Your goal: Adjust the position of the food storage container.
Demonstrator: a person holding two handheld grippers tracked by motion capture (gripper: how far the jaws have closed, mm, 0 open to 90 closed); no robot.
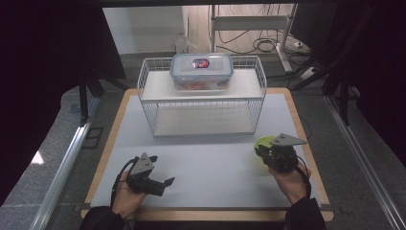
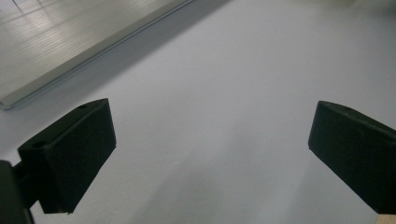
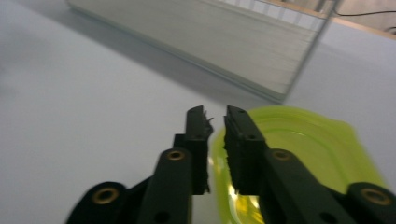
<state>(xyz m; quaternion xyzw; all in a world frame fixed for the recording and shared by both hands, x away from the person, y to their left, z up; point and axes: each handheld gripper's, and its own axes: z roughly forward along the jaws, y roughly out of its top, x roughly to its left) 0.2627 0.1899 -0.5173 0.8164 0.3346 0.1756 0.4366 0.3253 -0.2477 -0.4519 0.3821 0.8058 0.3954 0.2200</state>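
Observation:
A yellow-green plastic bowl point(image 1: 263, 142) sits at the right of the white mat. In the right gripper view the bowl point(image 3: 303, 149) lies just past the jaws, and its near rim runs up between them. My right gripper point(image 3: 215, 116) is shut on that rim, its jaws almost together. In the high view the right gripper point(image 1: 262, 152) is held by a hand at the bowl's near edge. My left gripper point(image 1: 162, 184) rests at the front left of the mat. Its jaws stand wide open over bare mat, with nothing between them point(image 2: 210, 154).
A white wire rack point(image 1: 201, 103) stands at the back middle of the mat point(image 1: 210, 163). A clear food container with a blue-edged lid point(image 1: 201, 71) sits on its top shelf. The rack's lower shelf point(image 3: 201, 42) lies ahead of the right gripper. A wooden table edge point(image 1: 316, 158) borders the mat.

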